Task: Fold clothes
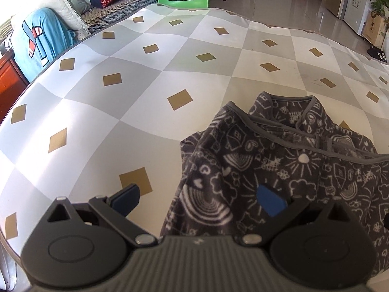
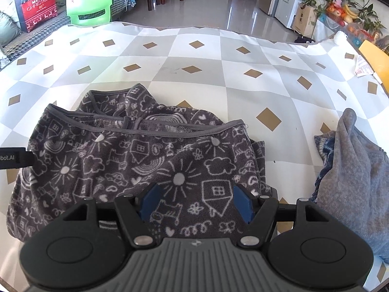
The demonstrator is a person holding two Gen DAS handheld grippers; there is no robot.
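Note:
A dark grey fleece garment [image 1: 279, 165] [image 2: 136, 155] with white doodle print lies folded over on the checked table cover [image 1: 145, 92] [image 2: 218, 73]. Its grey-trimmed hem runs across the top. My left gripper [image 1: 198, 200] stands wide open over the garment's left edge, one blue pad [image 1: 126, 200] above bare cover and the other above fleece. My right gripper [image 2: 196, 203] is open low over the garment's near right part, with fleece lying between its blue fingers [image 2: 243, 204] and no visible pinch. A black part of the left gripper [image 2: 17, 160] shows at the left edge of the right wrist view.
A grey knit garment [image 2: 352, 170] lies heaped over a blue patterned one [image 2: 323, 146] at the right. A green plastic chair [image 2: 90, 4], a red Christmas bag [image 2: 36, 7] and a sofa stand beyond the far left edge. A blue garment [image 1: 41, 39] hangs at the left.

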